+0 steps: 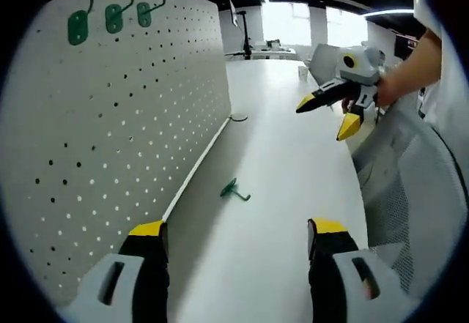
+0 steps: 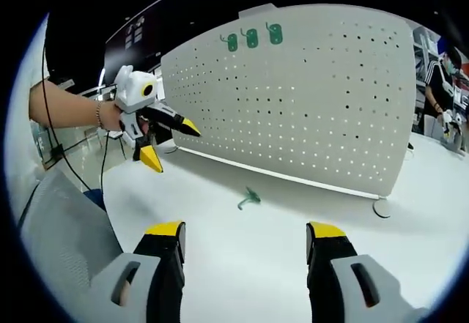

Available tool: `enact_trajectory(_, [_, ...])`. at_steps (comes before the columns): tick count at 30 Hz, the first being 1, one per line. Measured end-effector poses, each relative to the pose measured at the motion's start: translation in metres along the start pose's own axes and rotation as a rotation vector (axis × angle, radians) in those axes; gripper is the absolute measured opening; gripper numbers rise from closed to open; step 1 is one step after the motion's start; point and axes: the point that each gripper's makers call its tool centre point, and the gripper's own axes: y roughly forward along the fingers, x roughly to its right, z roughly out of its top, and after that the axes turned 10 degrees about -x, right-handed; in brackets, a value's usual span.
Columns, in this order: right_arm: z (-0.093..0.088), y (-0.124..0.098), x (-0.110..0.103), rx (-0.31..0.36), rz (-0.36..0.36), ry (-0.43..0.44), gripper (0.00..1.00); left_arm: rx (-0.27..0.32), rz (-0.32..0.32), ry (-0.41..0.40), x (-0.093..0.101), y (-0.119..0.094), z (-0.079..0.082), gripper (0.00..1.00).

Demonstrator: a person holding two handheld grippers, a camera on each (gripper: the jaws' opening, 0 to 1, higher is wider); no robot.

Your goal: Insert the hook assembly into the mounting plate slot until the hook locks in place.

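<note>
**Both grippers open over the white table, loose hook ahead**

The table point(image 1: 286, 191) is a long, plain white surface running away from the left gripper point(image 1: 238, 239) toward bright windows at the far end of an office room, with strip lights on a dark ceiling. A white pegboard point(image 1: 124, 118) stands upright along the table edge, to the left of the left gripper and straight ahead of the right gripper point(image 2: 245, 242). Three green hooks point(image 1: 110, 17) hang in a row near its top edge.

The loose green hook point(image 1: 234, 190) lies flat on the table, ahead of the left gripper's jaws and just out from the pegboard's foot; in the right gripper view it lies ahead and between the jaws, before the board. Nothing lies between either gripper and it.

Both grippers have their yellow-tipped jaws spread wide and hold nothing. Each shows in the other's view, raised above the table in a person's hand point(image 1: 392, 88). A grey mesh chair back point(image 1: 410, 198) stands to the right of the left gripper.
</note>
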Motion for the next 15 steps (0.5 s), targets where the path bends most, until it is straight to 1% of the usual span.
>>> enact_trajectory(10, [-0.001,0.001,-0.001,-0.003,0.004,-0.003,0.65,-0.071,-0.048,0.115,-0.004,0.016,0.004,0.8])
enact_trajectory(15, [-0.002,0.001,0.0,-0.005,0.003,0.001,0.65,-0.095,-0.073,0.151,-0.005,0.026,0.005,0.8])
